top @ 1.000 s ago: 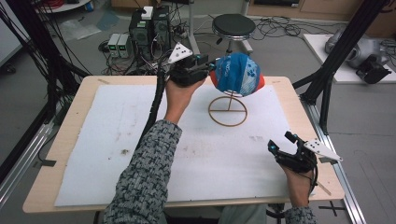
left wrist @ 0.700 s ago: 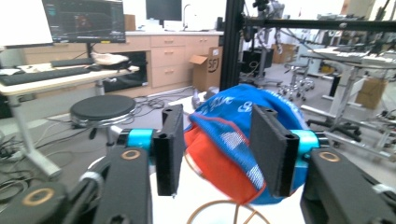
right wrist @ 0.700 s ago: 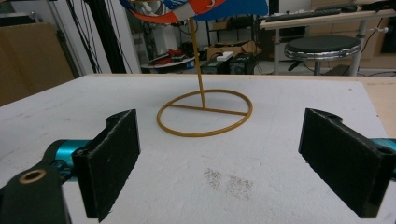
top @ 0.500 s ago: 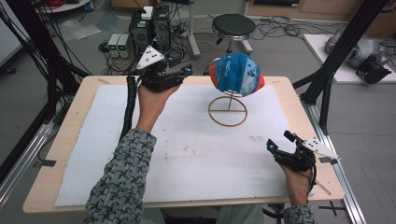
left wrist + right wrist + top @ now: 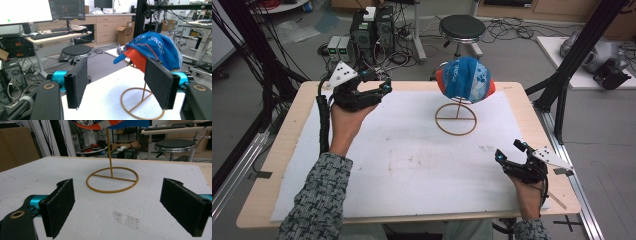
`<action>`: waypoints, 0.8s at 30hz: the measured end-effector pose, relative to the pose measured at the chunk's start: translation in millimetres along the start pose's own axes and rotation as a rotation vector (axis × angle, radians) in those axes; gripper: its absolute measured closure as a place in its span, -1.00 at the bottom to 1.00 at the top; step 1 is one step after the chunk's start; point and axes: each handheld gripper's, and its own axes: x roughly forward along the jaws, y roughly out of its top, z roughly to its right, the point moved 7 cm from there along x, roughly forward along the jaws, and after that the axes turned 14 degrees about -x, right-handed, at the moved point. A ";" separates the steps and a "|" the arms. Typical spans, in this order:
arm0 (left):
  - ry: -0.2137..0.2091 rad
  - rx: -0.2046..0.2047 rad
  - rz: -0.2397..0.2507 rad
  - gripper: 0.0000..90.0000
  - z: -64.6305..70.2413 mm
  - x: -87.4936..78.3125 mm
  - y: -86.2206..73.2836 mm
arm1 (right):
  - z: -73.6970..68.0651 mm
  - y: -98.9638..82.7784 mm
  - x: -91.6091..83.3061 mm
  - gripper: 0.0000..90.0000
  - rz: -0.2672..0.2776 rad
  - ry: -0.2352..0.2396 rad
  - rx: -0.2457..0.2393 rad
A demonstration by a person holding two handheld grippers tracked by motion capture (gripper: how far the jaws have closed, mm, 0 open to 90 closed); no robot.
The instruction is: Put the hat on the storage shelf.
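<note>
Wooden bench (image 5: 287, 150) w/ white sheet (image 5: 412, 165); lab floor, round black stool (image 5: 462, 27) behind. Blue-orange cap (image 5: 464, 80) on brass wire stand (image 5: 455, 119), far edge. Left gripper (image 5: 379, 90) jaws just opened wide, empty; right gripper (image 5: 508, 152) jaws wide, empty.

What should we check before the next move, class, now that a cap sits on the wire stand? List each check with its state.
1. Cap seated on the wire stand: ok.
2. Stand's ring base flat on the white mat: ok.
3. Left gripper clear of the cap, its jaws having just been opening with nothing between them: ok.
4. Right gripper open and empty, near the mat's right edge: ok.
5. Cap hanging level on the stand: cannot tell; it looks tilted.
</note>
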 end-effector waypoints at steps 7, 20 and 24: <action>0.018 0.017 0.005 -0.32 -4.4 -24.0 -10.4 | -0.6 0.3 -0.8 -0.74 -0.001 -0.002 0.000; 0.076 0.031 0.000 -0.36 -16.6 -61.6 -42.8 | -1.2 0.3 -0.3 -0.74 -0.007 -0.003 -0.012; 0.089 0.010 -0.001 -0.36 -23.3 -75.0 -59.4 | -1.8 0.4 -0.6 -0.74 -0.007 -0.002 -0.010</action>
